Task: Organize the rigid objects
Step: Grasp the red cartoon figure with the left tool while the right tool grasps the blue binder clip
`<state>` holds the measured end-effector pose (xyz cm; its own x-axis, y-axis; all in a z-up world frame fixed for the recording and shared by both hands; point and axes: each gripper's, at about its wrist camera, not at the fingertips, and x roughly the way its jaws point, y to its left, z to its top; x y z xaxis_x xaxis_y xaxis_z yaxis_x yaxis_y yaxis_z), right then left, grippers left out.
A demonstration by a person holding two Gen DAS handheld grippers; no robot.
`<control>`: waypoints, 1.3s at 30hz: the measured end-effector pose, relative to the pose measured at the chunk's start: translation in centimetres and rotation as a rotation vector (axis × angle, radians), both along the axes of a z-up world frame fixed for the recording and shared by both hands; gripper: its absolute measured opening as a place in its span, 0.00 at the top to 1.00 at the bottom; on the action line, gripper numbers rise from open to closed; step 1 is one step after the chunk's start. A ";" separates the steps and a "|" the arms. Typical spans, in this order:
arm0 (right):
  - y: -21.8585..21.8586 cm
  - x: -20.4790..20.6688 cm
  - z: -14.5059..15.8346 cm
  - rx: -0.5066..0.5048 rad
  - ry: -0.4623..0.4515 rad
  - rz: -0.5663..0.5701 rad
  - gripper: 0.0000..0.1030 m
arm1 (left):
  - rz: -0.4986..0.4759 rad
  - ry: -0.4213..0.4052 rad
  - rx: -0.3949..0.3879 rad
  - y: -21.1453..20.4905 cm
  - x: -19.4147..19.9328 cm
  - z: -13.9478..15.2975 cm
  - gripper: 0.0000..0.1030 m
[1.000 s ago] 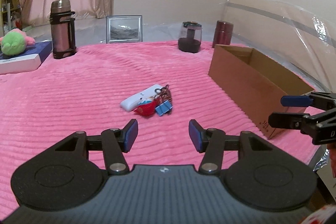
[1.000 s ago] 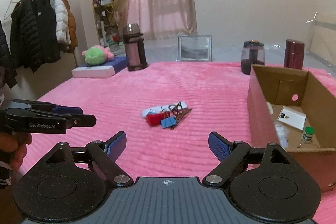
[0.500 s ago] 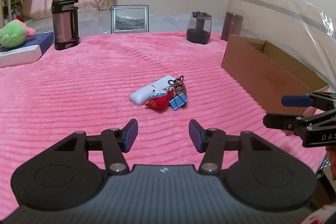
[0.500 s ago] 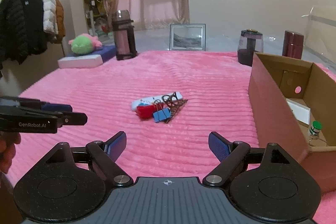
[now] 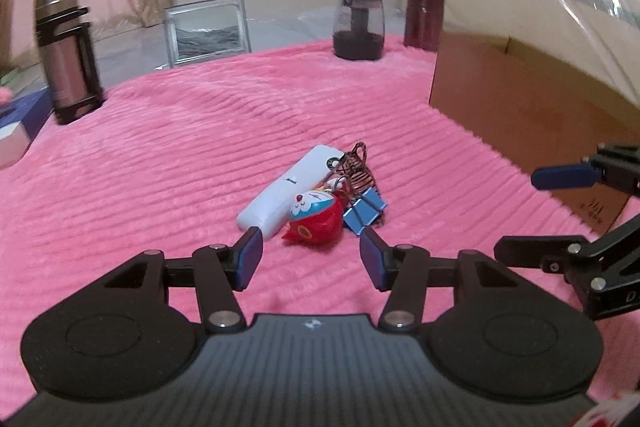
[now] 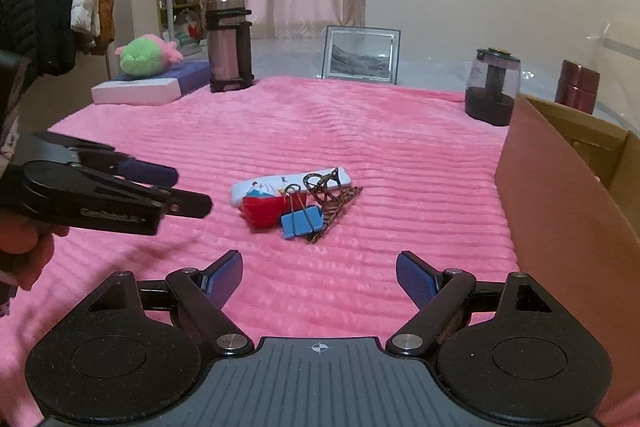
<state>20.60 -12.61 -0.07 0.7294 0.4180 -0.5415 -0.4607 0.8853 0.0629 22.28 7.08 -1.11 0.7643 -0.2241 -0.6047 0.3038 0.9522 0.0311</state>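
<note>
1. The left tongs (image 5: 311, 259) stood partly apart with nothing between the pads, poised just short of the small pile on the pink ribbed blanket (image 5: 168, 163). The right tongs (image 6: 319, 279) were spread wider, also empty, a little farther back from the same pile.
2. The pile lay mid-blanket: a red toy figure (image 5: 316, 223) nearest, touching a white oblong case (image 5: 288, 191) on its left and a blue binder clip (image 5: 364, 213) on its right, with a striped hair claw (image 5: 356, 175) lying against the clip.
3. By my judgement all four were light and stiff. The toy looked glossy and rounded, so it could slip; gripping across its widest part seemed safest. The case was smooth and would best be taken across its narrow width. The clip offered flat sides, though its wire handles could snag the claw.
4. Since the pieces touched, lifting one risked dragging a neighbour; the plush blanket would give under downward pressure.
5. The cardboard box (image 6: 560, 195) stood to the right, well apart from the pile, its near wall tall enough to need clearing.
6. Farthest off, along the blanket's back edge, stood a tall flask (image 6: 228, 43), a picture frame (image 6: 362, 55), a dark glass jar (image 6: 494, 91) and a maroon canister (image 6: 578, 85), none in the way.
</note>
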 end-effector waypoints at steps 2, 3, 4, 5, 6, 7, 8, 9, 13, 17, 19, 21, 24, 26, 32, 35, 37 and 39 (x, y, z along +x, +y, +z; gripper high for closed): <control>0.5 0.9 -0.6 -0.008 0.001 0.004 0.22 | -0.025 0.003 0.017 -0.1 1.4 -0.8 0.53; 0.7 1.3 -0.9 -0.013 0.000 0.006 0.24 | -0.031 0.005 0.027 0.0 1.9 -1.1 0.53; 0.9 1.6 -1.1 -0.020 0.000 0.007 0.25 | -0.040 0.009 0.035 0.0 2.5 -1.4 0.53; 1.1 2.1 -1.5 -0.026 0.001 0.011 0.27 | -0.047 0.012 0.039 0.0 3.0 -1.7 0.53; 1.3 2.5 -1.8 -0.030 0.001 0.014 0.28 | -0.057 0.014 0.045 0.0 3.5 -2.0 0.53; 1.5 2.9 -2.1 -0.032 0.003 0.017 0.29 | -0.070 0.015 0.051 0.0 3.9 -2.3 0.53; 1.6 3.2 -2.3 -0.033 0.004 0.019 0.30 | -0.081 0.015 0.056 -0.1 4.3 -2.5 0.53; 1.8 3.5 -2.6 -0.037 0.003 0.020 0.31 | -0.093 0.015 0.060 -0.1 4.6 -2.7 0.53; 2.6 4.8 -3.6 -0.055 -0.003 0.023 0.34 | -0.125 0.021 0.054 -0.2 5.8 -3.2 0.52; 3.0 5.8 -4.3 -0.063 -0.002 0.020 0.34 | -0.164 0.028 0.059 -0.6 6.8 -3.7 0.51; 3.3 6.1 -4.5 -0.069 -0.005 0.025 0.34 | -0.180 0.033 0.055 -0.9 7.1 -3.9 0.52; 3.5 6.4 -4.7 -0.074 -0.005 0.028 0.34 | -0.187 0.040 0.058 -1.1 7.3 -4.3 0.55; 3.9 6.8 -5.0 -0.083 -0.008 0.034 0.34 | -0.190 0.048 0.059 -1.3 7.4 -4.7 0.61; 4.2 6.9 -5.1 -0.091 -0.010 0.041 0.34 | -0.171 0.047 0.040 -1.1 7.1 -4.7 0.62; 5.3 7.5 -5.4 -0.111 -0.023 0.068 0.45 | -0.065 0.050 -0.036 0.8 4.4 -3.3 0.62; 6.2 7.9 -5.6 -0.126 -0.031 0.080 0.45 | -0.012 0.050 -0.044 1.6 2.7 -3.0 0.62; 6.9 8.3 -5.8 -0.138 -0.035 0.077 0.46 | 0.022 0.047 -0.043 2.1 1.9 -3.1 0.62; 7.5 8.6 -5.9 -0.144 -0.034 0.076 0.47 | 0.039 0.053 -0.054 2.6 1.3 -3.4 0.62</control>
